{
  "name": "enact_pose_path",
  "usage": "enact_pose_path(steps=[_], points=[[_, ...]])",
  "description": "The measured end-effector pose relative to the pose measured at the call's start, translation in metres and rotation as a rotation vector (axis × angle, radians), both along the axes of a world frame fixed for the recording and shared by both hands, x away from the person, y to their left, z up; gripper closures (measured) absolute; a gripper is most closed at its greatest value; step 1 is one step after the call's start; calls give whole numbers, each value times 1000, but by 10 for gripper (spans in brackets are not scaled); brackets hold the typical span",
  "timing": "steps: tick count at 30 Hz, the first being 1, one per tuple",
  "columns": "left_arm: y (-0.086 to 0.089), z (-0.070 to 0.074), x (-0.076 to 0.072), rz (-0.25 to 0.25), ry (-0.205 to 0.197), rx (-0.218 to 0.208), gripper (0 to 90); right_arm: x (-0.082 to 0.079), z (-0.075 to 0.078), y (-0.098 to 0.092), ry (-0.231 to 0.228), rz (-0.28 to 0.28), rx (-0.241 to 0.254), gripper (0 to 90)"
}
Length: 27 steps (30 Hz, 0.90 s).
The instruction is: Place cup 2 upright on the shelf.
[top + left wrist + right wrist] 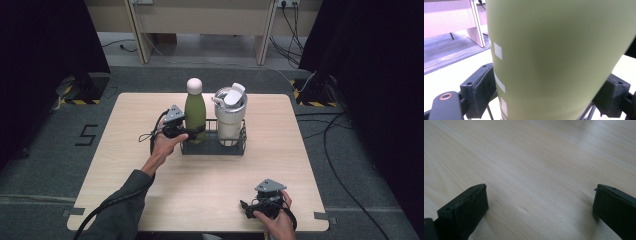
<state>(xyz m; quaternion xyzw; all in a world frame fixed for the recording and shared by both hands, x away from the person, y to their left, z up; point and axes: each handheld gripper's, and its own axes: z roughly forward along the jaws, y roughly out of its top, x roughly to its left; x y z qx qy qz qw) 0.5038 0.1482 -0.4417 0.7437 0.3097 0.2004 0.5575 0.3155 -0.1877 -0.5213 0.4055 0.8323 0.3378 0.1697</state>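
The right tool (250, 206) lay spread and empty on the surface (210, 180) well short of the wire rack (214, 147), where the left tool (186, 134) pinched the lower body of the green bottle (195, 111), which stood upright beside 1 white tumbler (230, 112), looking rigid, smooth and probably slippery.

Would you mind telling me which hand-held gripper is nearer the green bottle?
Left. The left hand-held gripper brackets the green bottle; the right hand-held gripper rests near the table's front edge.
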Motion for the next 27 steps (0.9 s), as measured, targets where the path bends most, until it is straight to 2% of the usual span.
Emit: enact_pose_path(steps=[27], points=[[12, 4, -10, -11, 12, 4, 148, 0, 0, 0, 1, -1, 0, 4]])
